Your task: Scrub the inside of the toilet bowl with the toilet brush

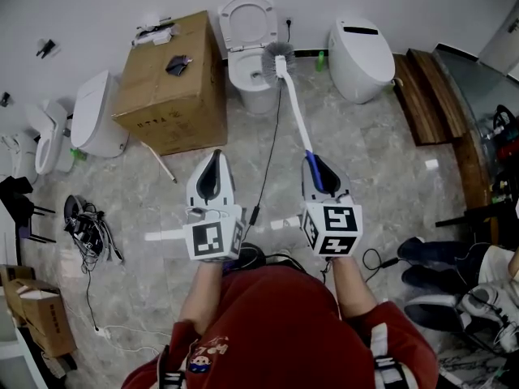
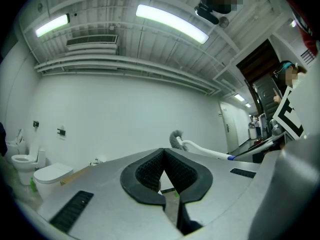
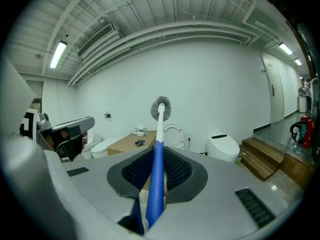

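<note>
A white toilet (image 1: 250,65) stands against the far wall with its lid up; in the right gripper view the toilet (image 3: 173,134) shows behind the brush. The toilet brush (image 1: 293,108) has grey bristles, a white shaft and a blue grip. Its head hovers at the bowl's right rim. My right gripper (image 1: 321,172) is shut on the blue grip, and the brush (image 3: 160,115) rises straight out from my right gripper (image 3: 159,151). My left gripper (image 1: 212,175) hangs to the left, shut with nothing in it. In the left gripper view my left gripper (image 2: 163,152) has its pads meeting, with the brush (image 2: 199,147) off to the right.
A large cardboard box (image 1: 172,86) sits left of the toilet. Other toilets stand at the right (image 1: 361,55) and the left (image 1: 96,116). A black cable (image 1: 268,156) runs along the floor, a cable heap (image 1: 87,227) lies left, wooden steps (image 1: 431,97) right. Someone's legs (image 1: 450,267) are nearby.
</note>
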`<state>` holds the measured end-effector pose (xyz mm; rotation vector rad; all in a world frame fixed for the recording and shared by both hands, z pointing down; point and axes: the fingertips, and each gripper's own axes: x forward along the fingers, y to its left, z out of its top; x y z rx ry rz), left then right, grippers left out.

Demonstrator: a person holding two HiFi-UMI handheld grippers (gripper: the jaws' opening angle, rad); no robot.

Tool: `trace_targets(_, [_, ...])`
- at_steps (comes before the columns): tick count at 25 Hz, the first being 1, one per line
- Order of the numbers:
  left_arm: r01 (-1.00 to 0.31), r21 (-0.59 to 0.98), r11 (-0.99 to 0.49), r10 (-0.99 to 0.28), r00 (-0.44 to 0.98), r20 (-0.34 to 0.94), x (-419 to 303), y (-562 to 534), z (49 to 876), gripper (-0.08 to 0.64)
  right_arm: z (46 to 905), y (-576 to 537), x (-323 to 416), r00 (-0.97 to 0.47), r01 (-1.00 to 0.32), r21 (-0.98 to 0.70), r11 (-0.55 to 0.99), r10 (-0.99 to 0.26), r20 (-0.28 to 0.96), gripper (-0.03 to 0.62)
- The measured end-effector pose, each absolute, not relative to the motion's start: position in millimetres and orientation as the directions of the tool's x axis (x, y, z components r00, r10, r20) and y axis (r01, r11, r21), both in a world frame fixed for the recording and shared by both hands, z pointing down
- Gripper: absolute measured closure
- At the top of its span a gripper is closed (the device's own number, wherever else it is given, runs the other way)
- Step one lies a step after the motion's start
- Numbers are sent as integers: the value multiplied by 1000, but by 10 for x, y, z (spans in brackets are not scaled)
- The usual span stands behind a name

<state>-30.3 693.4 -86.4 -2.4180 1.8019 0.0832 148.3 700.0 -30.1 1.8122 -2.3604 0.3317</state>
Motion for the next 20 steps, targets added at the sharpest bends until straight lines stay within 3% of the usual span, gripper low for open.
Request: trace_targets(20, [-959,-35,-280,-951,282,-129,-476,5504,-728,548,-153,5598,1332,-248,-968,-54,243,-925,288,531])
